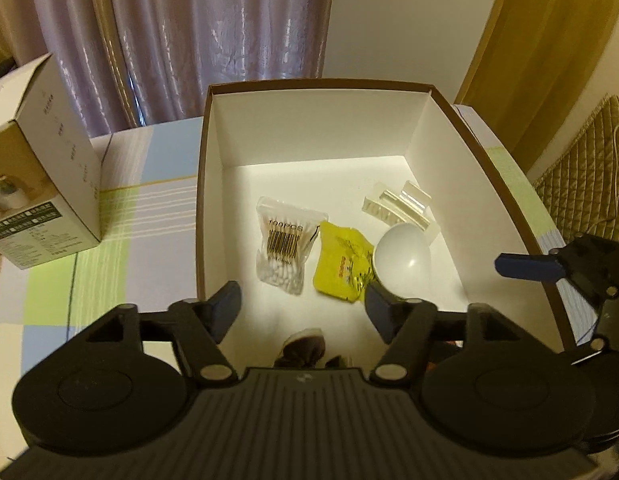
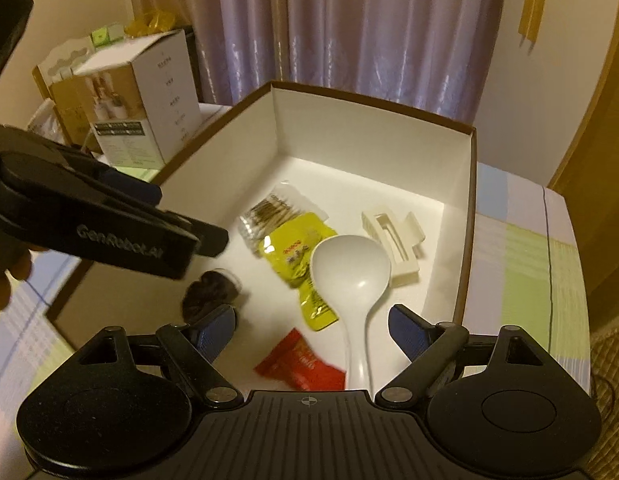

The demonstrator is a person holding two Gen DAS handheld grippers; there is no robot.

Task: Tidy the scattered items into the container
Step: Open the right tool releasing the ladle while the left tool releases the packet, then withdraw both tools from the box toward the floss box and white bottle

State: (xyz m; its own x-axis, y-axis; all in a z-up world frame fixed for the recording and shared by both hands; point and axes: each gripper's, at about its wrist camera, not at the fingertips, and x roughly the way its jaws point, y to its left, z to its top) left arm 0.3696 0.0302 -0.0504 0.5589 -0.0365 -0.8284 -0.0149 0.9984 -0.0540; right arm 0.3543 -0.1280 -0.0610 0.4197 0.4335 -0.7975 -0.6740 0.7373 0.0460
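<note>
A brown-rimmed white box (image 1: 309, 120) (image 2: 373, 128) stands on the checked tablecloth. Inside lie a bag of cotton swabs (image 1: 283, 244) (image 2: 269, 212), a yellow sachet (image 1: 343, 266) (image 2: 297, 256), a white ladle (image 1: 403, 258) (image 2: 351, 272), a cream hair claw (image 1: 397, 204) (image 2: 391, 240), a dark scrunchie (image 1: 303, 346) (image 2: 209, 292) and a red packet (image 2: 301, 364). My left gripper (image 1: 303, 308) is open and empty above the box's near side. My right gripper (image 2: 311, 330) is open and empty over the ladle handle.
A white and tan product carton (image 1: 41, 184) (image 2: 137, 112) stands on the table left of the box. Purple curtains hang behind. The left gripper's body (image 2: 109, 224) crosses the right wrist view; the right gripper's finger (image 1: 529, 266) shows in the left wrist view.
</note>
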